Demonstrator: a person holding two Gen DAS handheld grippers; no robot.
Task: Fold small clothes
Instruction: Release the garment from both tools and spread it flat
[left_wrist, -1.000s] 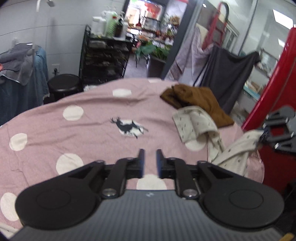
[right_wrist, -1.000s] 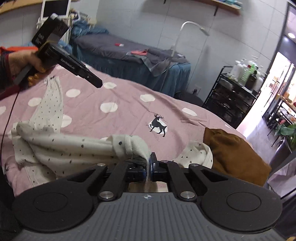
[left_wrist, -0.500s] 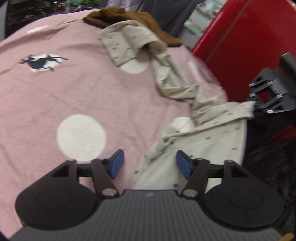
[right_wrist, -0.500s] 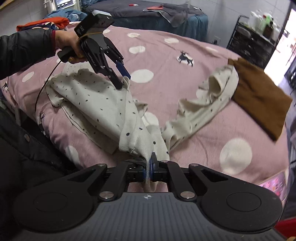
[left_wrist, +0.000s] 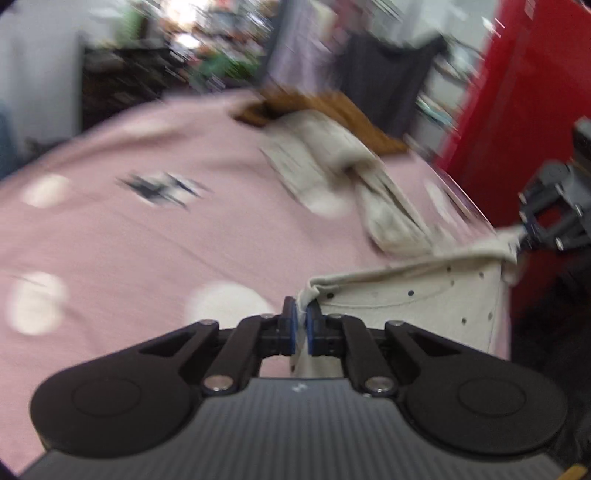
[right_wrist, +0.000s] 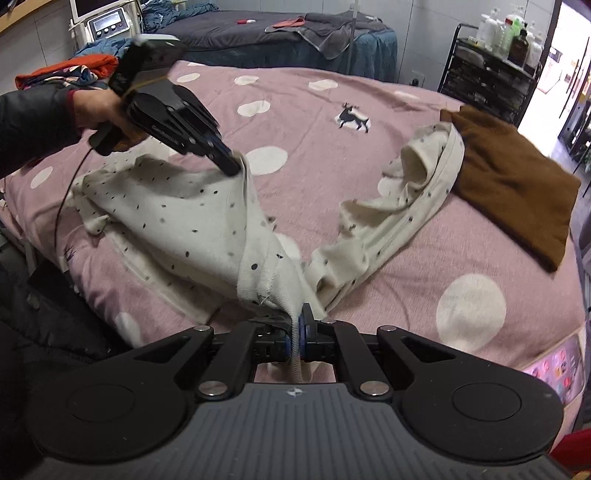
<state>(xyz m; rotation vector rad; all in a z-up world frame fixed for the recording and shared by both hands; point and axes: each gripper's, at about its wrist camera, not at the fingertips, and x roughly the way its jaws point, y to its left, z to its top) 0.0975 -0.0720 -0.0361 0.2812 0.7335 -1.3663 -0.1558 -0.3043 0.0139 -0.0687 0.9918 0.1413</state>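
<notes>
A cream garment with dark dots lies crumpled on the pink dotted bedspread, one long part trailing toward the brown cloth. My left gripper is shut on one edge of the cream garment; it shows in the right wrist view, held by a hand. My right gripper is shut on another edge of the garment and shows at the right of the left wrist view. The fabric is stretched between the two, lifted off the bed near its front edge.
A folded brown cloth lies at the bed's far right. A black shelf rack with bottles stands behind the bed, with a dark bed beyond. A red cabinet stands beside the bed.
My left gripper, open half a second ago, has closed on the garment's edge and lifted it. The right gripper keeps its hold; the fabric is now stretched between them.
</notes>
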